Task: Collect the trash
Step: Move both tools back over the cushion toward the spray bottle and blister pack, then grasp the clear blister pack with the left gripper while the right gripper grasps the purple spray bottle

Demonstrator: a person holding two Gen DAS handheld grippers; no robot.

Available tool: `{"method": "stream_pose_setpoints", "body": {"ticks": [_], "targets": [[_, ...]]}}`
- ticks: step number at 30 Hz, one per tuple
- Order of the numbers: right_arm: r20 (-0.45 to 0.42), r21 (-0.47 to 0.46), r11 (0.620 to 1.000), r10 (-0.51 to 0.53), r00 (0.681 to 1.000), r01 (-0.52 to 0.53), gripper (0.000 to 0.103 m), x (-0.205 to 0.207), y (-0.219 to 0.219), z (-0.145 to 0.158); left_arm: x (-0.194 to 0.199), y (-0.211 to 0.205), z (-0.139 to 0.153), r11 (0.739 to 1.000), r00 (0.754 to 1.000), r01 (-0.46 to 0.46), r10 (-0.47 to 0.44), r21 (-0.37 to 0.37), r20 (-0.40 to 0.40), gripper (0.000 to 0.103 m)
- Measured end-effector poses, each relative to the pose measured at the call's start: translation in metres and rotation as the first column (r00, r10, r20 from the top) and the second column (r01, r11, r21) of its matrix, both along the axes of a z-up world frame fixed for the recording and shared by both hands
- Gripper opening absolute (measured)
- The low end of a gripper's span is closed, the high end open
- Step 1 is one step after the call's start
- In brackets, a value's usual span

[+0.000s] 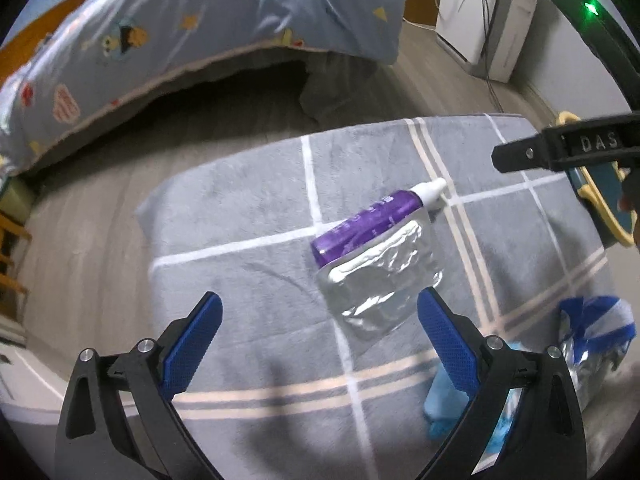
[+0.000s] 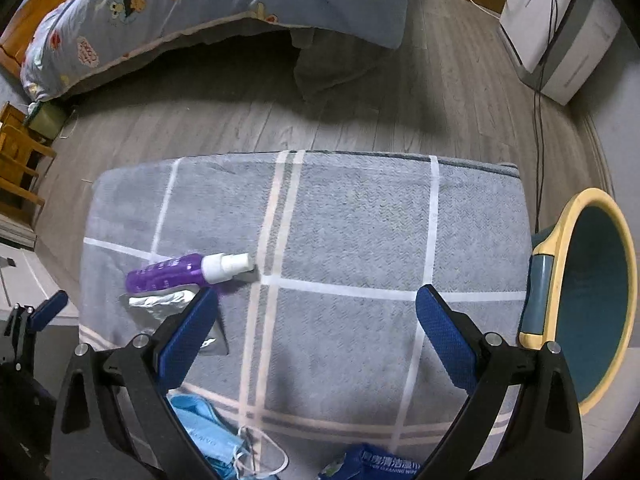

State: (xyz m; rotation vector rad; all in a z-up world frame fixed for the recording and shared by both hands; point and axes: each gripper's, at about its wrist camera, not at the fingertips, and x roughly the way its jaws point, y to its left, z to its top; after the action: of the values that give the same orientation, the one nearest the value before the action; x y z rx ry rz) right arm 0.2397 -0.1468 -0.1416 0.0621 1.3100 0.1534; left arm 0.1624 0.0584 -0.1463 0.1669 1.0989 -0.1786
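Left gripper (image 1: 320,320): your fingers are spread wide and hold nothing; they hang over the blanket (image 1: 248,280), with the foil pouch just ahead between the tips.
Right gripper (image 2: 316,312): spread wide too, holding nothing, over the middle of the blanket (image 2: 352,220); its tip also shows at the right edge of your left view (the black part lettered DAS).
Bottle (image 1: 368,220): purple with a white cap, lying on its side on the blanket, cap pointing away from you to the right; it touches the pouch's far edge.
Pouch (image 1: 384,280): crumpled silver foil, flat on the blanket, partly behind your right gripper's left finger in the right view.
Mask (image 2: 204,436): light blue, with white ear loops, on the near edge of the blanket below your right gripper.
Wipes pack (image 2: 372,466): blue, printed, at the bottom edge of the right view (mostly cut off).
Bin (image 2: 592,300): teal with a yellow rim, just beside the blanket's right edge, mouth tilted towards you.
Background: a bed (image 2: 200,12) with a patterned quilt beyond the wooden floor.
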Motion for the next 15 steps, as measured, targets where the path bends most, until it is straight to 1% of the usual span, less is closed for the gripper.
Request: {"method": "stream_pose_setpoints", "body": {"ticks": [2, 5, 10, 12, 13, 14, 15], "targets": [[-0.012, 0.012, 1.0, -0.009, 1.0, 0.009, 0.097, 0.003, -0.004, -0.004, 0.007, -0.002, -0.006, 0.999, 1.0, -0.01, 0.009, -0.035, -0.016, 0.097], [-0.012, 0.005, 1.0, -0.006, 1.0, 0.006, 0.097, 0.007, -0.011, -0.007, 0.016, -0.003, -0.015, 0.995, 0.998, -0.029, 0.024, -0.094, -0.051, 0.097], [-0.016, 0.021, 1.0, -0.019, 1.0, 0.02, 0.097, 0.01, -0.02, -0.007, 0.026, -0.001, -0.033, 0.992, 0.994, -0.053, 0.04, -0.118, -0.106, 0.094], [-0.015, 0.023, 1.0, -0.017, 1.0, 0.018, 0.097, 0.01, -0.023, -0.006, 0.028, -0.004, -0.036, 0.99, 0.992, -0.042, 0.025, -0.135, -0.123, 0.083], [-0.014, 0.025, 1.0, -0.015, 1.0, 0.015, 0.097, 0.011, -0.023, -0.006, 0.029, -0.005, -0.037, 0.99, 0.991, -0.036, 0.018, -0.139, -0.129, 0.072], [-0.013, 0.026, 1.0, -0.014, 1.0, 0.014, 0.097, 0.011, -0.023, -0.006, 0.029, -0.007, -0.037, 0.987, 0.99, -0.023, 0.001, -0.161, -0.139, 0.063], [-0.012, 0.029, 0.999, -0.013, 1.0, 0.014, 0.097, 0.011, -0.023, -0.005, 0.028, -0.009, -0.036, 0.986, 0.99, -0.011, -0.013, -0.169, -0.142, 0.06]]}}
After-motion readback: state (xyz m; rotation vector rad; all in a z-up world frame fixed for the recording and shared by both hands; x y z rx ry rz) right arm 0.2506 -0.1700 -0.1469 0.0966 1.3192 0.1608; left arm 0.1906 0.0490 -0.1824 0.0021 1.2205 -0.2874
